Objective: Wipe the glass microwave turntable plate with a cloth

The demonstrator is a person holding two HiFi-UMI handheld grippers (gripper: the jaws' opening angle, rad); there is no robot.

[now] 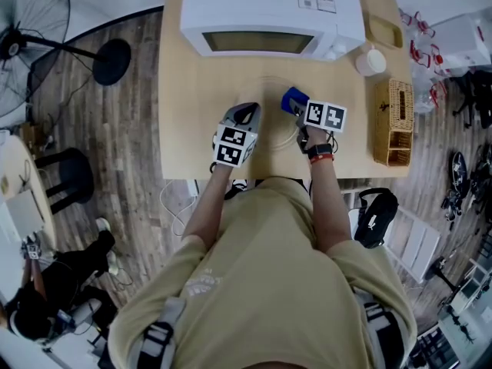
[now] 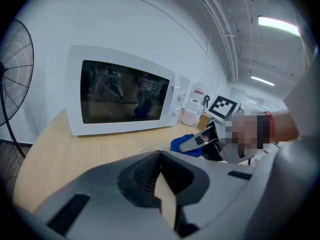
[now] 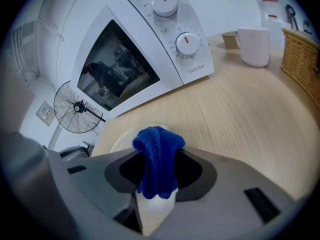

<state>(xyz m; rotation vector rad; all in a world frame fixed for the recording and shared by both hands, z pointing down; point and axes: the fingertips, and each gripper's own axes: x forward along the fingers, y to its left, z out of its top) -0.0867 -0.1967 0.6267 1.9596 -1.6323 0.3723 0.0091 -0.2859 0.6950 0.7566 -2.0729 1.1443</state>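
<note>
The clear glass turntable plate (image 1: pixel 270 98) lies flat on the wooden table (image 1: pixel 192 91) in front of the white microwave (image 1: pixel 273 14). My right gripper (image 1: pixel 292 102) is shut on a blue cloth (image 3: pixel 157 156) and hovers over the plate's right part; the plate's rim (image 3: pixel 122 136) shows just past the cloth. My left gripper (image 1: pixel 247 112) is at the plate's left edge with its jaws shut tip to tip (image 2: pixel 159 159). Whether it touches the glass rim (image 2: pixel 145 146) is not visible. From the left gripper view, the right gripper (image 2: pixel 202 141) and the cloth (image 2: pixel 182 143) are close ahead.
The microwave (image 3: pixel 145 49) has its door closed. A white mug (image 1: pixel 370 60) stands to its right, and a wicker basket (image 1: pixel 393 121) sits by the table's right edge. A standing fan (image 1: pixel 31 29) is on the floor at the left. A person sits at the lower left.
</note>
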